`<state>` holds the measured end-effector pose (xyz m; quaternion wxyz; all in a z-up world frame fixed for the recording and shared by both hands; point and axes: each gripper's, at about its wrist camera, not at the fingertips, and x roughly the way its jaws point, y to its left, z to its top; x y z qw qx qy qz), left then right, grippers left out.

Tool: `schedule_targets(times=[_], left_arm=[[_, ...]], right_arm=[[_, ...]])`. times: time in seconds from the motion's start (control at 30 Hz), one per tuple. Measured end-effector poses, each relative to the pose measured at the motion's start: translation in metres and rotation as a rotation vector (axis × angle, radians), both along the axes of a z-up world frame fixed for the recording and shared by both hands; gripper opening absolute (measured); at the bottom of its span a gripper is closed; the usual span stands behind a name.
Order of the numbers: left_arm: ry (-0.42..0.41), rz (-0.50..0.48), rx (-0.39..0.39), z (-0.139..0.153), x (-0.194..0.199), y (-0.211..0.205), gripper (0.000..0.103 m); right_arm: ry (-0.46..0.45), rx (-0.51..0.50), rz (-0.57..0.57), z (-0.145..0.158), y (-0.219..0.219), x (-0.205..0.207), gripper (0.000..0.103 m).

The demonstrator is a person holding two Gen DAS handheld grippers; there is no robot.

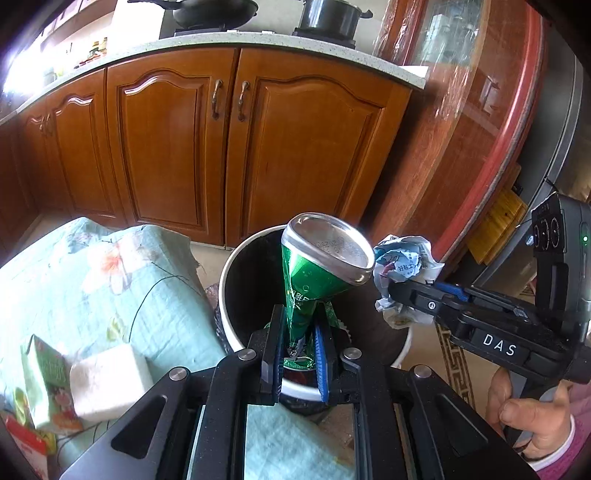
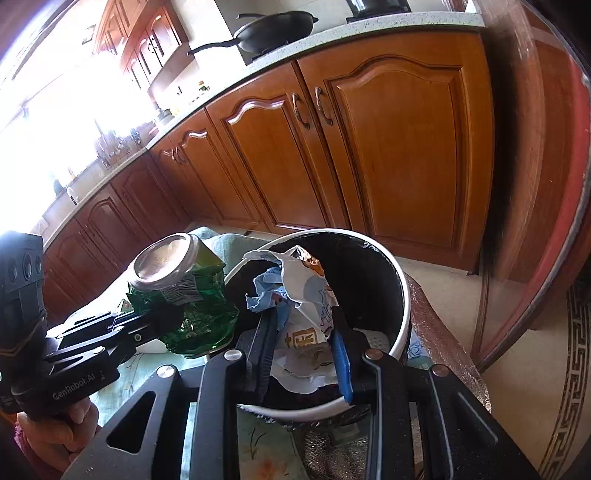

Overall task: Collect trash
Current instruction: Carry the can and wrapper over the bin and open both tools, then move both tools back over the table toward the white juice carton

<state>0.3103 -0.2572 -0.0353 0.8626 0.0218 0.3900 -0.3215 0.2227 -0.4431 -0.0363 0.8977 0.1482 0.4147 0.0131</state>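
The crushed green can [image 1: 317,280] sits at the centre of the left wrist view, pinched flat at its lower end between the narrow-set jaws of the left gripper [image 1: 298,350], so its printed end is hidden behind the black and blue pads. Its silver base flares out above, dented into a rough oval, with stamped characters too small to read. It hangs over the mouth of the white-rimmed bin [image 1: 225,280], whose dark liner swallows most detail; only a glimpse of pale scrap shows at the bottom in the right wrist view.

In the right wrist view the same can [image 2: 188,291] appears at centre left, its thin wall creased and glossy.

The crumpled paper wrapper [image 2: 306,314], white and pale blue with printed figures and lettering, is clamped between the jaws of the right gripper [image 2: 304,350], held above the bin's opening [image 2: 404,295]. Its lower folds are cut off by the fingers. From the left wrist view it shows at centre right as a wadded ball [image 1: 402,269] at the tip of the right gripper [image 1: 391,291].

At lower left of the left wrist view, a soft floral quilted cloth [image 1: 110,273] carries a white foam block [image 1: 110,380] and a green carton [image 1: 46,380], partly cut off by the frame edge. Glossy wooden cabinet doors [image 1: 221,147] fill the upper half beneath a speckled stone worktop [image 1: 258,40] bearing a black wok [image 1: 214,11] and a pot [image 1: 332,16].
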Motion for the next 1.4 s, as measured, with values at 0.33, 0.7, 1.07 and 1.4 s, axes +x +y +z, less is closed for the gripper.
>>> schedule_targets(times=[0.33, 0.7, 1.07, 1.4], left_arm=[[0.057, -0.002, 0.074, -0.016, 0.032, -0.032, 0.012], [0.058, 0.003, 0.115, -0.017, 0.039, -0.047, 0.028], [0.063, 0.088, 0.027, -0.019, 0.004, -0.002, 0.047], [0.096, 0.177, 0.028, -0.047, -0.068, 0.062, 0.054]], right_arm=[[0.083, -0.006, 0.029, -0.015, -0.007, 0.025, 0.029], [0.12, -0.001, 0.031, -0.023, -0.014, 0.037, 0.043], [0.044, 0.076, -0.024, -0.017, -0.02, 0.003, 0.064], [0.002, 0.125, 0.002, -0.022, 0.024, -0.038, 0.08]])
